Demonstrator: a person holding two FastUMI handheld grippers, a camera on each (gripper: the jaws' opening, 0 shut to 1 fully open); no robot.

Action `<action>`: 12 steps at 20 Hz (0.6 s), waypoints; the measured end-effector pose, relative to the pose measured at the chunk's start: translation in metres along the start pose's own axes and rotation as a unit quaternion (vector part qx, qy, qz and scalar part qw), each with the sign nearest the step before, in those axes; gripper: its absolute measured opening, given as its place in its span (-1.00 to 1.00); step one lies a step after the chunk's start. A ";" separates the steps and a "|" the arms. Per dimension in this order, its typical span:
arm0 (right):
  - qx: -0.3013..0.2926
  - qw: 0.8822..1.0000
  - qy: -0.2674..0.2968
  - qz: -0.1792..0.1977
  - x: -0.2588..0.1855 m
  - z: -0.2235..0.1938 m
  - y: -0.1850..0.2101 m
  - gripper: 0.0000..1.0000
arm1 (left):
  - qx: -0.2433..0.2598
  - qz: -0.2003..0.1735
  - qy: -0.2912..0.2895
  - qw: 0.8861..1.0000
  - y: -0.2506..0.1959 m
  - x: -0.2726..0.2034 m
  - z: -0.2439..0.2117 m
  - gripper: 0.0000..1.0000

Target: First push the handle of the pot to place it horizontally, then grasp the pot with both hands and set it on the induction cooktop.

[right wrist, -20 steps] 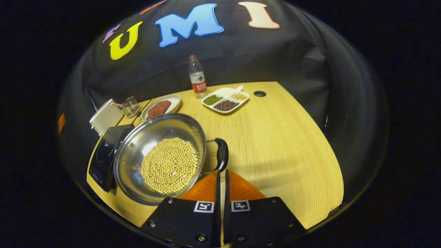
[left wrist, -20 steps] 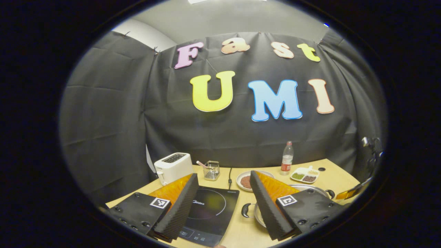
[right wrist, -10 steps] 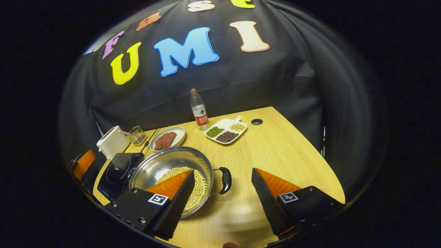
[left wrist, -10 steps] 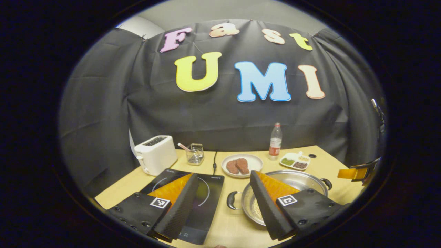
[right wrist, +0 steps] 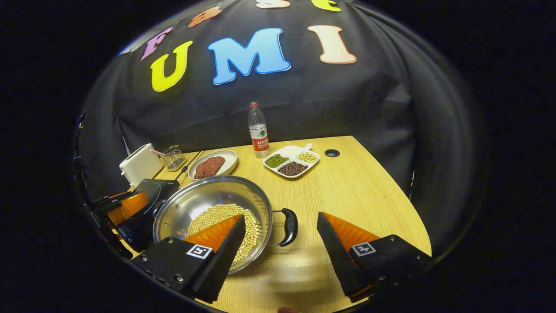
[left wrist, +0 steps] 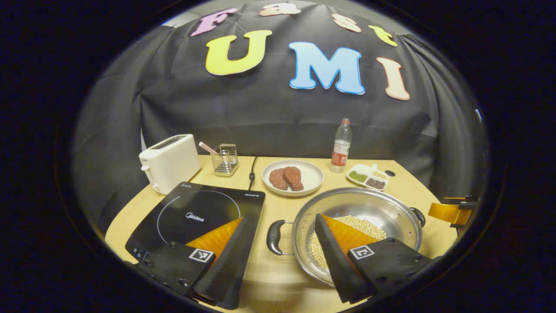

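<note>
Presently, the pot sits on the wooden table, just to the right of the induction cooktop and not on it. It is a wide steel vessel holding a layer of pale beans in its bottom. Its two black loop handles lie roughly level: in the left gripper view the near handle points toward the cooktop, and the far handle sits at the opposite rim.

The left gripper has its fingers spread wide apart, one hanging over the cooktop's glass and the other over the pot's bowl, with the near handle seen between them. Neither finger touches the handle so far as can be judged.

The right gripper is likewise spread wide. In the right gripper view one finger hangs over the beans and the other over bare table, with the pot's handle on this side between them, not gripped.

Behind the cooktop stand a white toaster and a small wire holder. A plate with two pieces of meat lies behind the pot; a water bottle and a divided dish of beans stand farther back.
</note>
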State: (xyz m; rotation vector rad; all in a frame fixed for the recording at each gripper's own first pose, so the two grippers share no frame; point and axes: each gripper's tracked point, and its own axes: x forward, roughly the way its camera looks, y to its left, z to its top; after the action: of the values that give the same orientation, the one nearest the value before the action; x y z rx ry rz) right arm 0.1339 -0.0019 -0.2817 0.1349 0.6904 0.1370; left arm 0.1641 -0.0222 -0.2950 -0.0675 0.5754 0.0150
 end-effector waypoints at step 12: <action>-0.011 0.999 0.040 -0.010 0.047 -0.028 -0.001 1.00 | -0.017 0.029 0.067 0.997 0.004 0.058 -0.055 0.96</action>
State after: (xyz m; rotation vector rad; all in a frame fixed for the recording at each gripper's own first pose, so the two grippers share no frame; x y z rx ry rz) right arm 0.1515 0.0073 -0.3324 0.1020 0.7702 0.1320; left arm 0.1822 -0.0221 -0.3728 -0.0860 0.7108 0.0781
